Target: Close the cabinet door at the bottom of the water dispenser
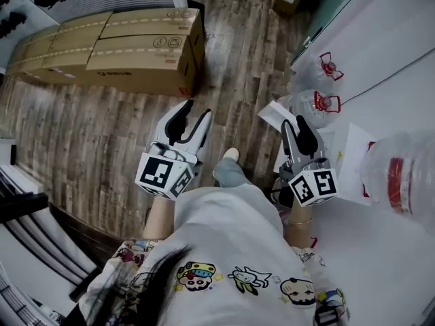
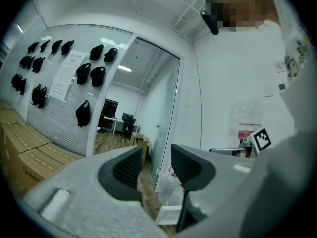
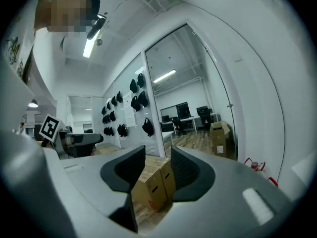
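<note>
Left gripper (image 2: 156, 166): pads apart, gap bare. Only plank floor (image 2: 143, 187) and a clear jug (image 2: 171, 185) show through it, far behind.

Right gripper (image 3: 158, 170): pads apart too, nothing between. Cardboard boxes (image 3: 151, 187) stand well beyond the gap.

Head view: both grippers are held side by side in front of the person's white shirt (image 1: 231, 243). The left gripper (image 1: 196, 111) is over the floor (image 1: 102, 134). The right gripper (image 1: 294, 124) is at the edge of a white surface (image 1: 380, 250).

The boxes (image 1: 136, 49) lie up-left of the left gripper, well apart. Small jugs (image 1: 326, 104) with red handles sit up-right of the right gripper. A bigger jug (image 1: 401, 172) with a red label sits to its right.

Cabinet door: not made out in any view.
</note>
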A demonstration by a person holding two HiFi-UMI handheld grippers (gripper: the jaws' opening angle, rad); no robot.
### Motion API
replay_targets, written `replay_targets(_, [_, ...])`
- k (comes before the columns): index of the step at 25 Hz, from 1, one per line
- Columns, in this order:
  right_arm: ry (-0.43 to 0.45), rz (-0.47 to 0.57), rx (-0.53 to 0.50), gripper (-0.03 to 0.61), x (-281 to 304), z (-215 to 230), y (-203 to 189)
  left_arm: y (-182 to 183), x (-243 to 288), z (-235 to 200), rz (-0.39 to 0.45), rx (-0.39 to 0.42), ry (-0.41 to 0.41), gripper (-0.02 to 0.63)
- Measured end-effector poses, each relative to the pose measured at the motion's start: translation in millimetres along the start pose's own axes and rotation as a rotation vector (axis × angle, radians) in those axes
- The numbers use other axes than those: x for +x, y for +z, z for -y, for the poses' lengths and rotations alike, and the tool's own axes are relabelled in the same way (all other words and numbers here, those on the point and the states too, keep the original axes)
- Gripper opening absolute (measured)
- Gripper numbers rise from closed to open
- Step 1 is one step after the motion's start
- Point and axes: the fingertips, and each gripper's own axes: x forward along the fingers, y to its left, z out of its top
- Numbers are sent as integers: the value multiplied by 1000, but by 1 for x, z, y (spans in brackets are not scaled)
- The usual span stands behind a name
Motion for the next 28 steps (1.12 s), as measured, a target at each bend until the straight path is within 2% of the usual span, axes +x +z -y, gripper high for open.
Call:
replay_targets(7, [-53,25,25,164,29,63,26,21,93,2,-12,45,-70,176])
replay_targets(12, [-113,52,56,164,27,107,37,25,148,23,-42,64,-144,176])
replay_targets(21, [-304,80,122,164,5,136,20,8,217,64,-123,76,-405,176])
replay_targets(28, [-546,100,176,164,2,144,8,-5,268,87,-207,82,-692,176])
